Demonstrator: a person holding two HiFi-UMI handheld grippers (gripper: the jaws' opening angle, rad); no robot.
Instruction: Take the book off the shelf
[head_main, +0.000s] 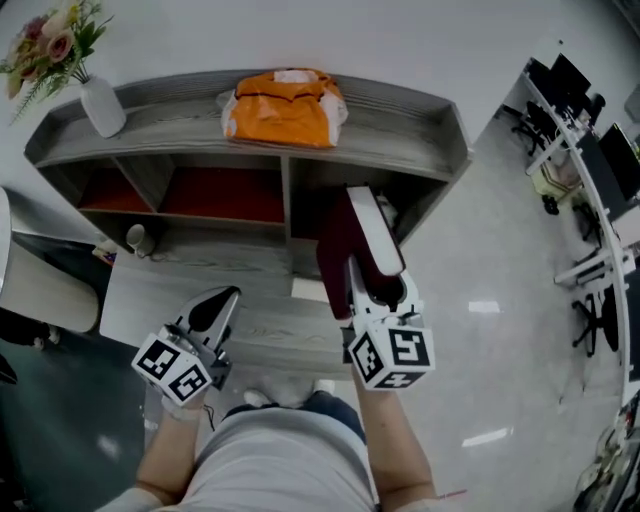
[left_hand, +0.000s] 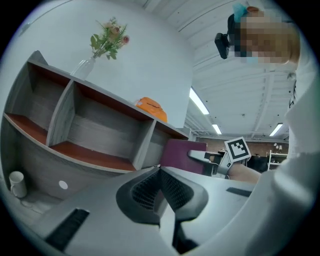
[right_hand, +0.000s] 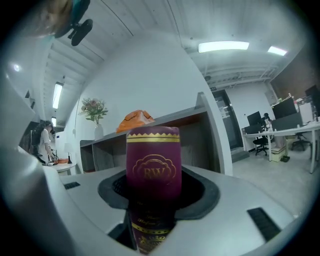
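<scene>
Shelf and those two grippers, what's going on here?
A person holds a gripper in each hand. The right gripper is clamped on a maroon book with gold lettering, in front of the right compartment of the grey shelf, apparently drawn out of it. The left gripper is shut and empty. An orange bag sits on the shelf top.

A plain white wall (head_main: 420, 40) stands behind a grey wood-grain shelf (head_main: 400, 140), whose inner boards are reddish-brown. To its right the pale floor (head_main: 500, 350) is glossy and mirrors bright bars of light. Along the far right edge runs a row of white desks (head_main: 600, 200) with dark monitors (head_main: 570, 75) and black chairs (head_main: 525, 125). Overhead, a white ribbed ceiling (right_hand: 150, 30) carries long strip lights (right_hand: 223, 46), all lit. At lower left the flooring (head_main: 60, 430) is much darker.
</scene>
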